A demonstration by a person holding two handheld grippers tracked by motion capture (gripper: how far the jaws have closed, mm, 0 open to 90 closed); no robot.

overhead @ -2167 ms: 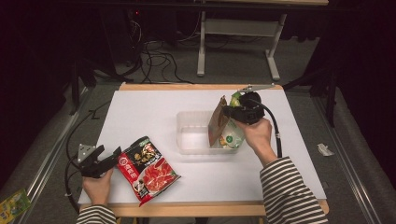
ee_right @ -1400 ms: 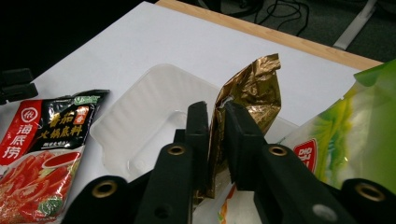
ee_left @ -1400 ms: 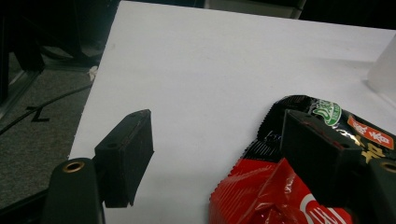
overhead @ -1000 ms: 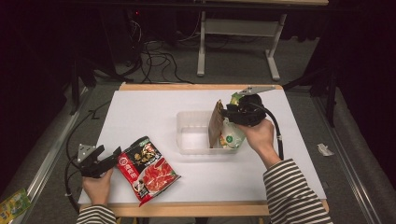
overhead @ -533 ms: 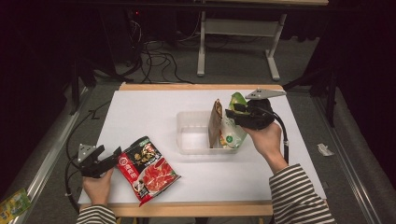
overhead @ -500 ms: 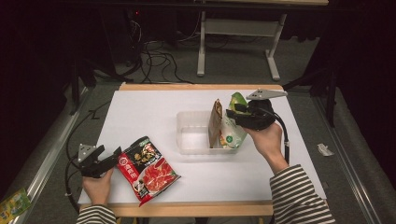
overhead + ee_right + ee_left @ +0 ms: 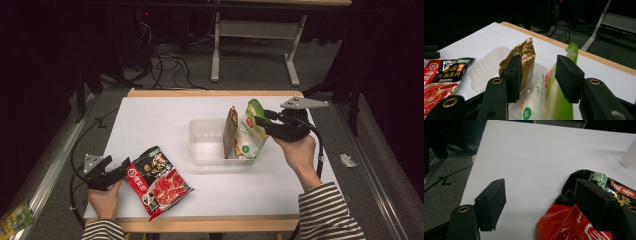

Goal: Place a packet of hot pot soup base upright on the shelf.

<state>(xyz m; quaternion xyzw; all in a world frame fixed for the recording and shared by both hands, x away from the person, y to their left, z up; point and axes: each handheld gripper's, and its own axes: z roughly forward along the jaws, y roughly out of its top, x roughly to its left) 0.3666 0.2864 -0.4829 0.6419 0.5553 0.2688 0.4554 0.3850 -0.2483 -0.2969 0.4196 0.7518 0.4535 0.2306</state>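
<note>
1. Left gripper (image 7: 116,171) rests at the table's 7 o'clock corner, jaws parted. One jaw lies on the corner of the red sauce packet (image 7: 159,181); the other sits on bare table. Nothing is pinched. It is probably parked there, ready to take this packet next.
2. The clear plastic tray (image 7: 205,149) sits right of centre. A gold pouch (image 7: 230,131) stands on edge inside it, leaning on the right wall.
3. The green-and-white pouch (image 7: 248,136) stands at the tray's 3 o'clock wall, propped against the gold one; whether its base is fully inside cannot be told.
4. Right gripper (image 7: 264,123): jaws have just been opening and stand apart, the green pouch's top between them, unpressed. Judged a release.
5. Surface: white table (image 7: 165,120) with a wooden edge. Room: dark, cables on a grey floor, metal stand at 12 o'clock.
</note>
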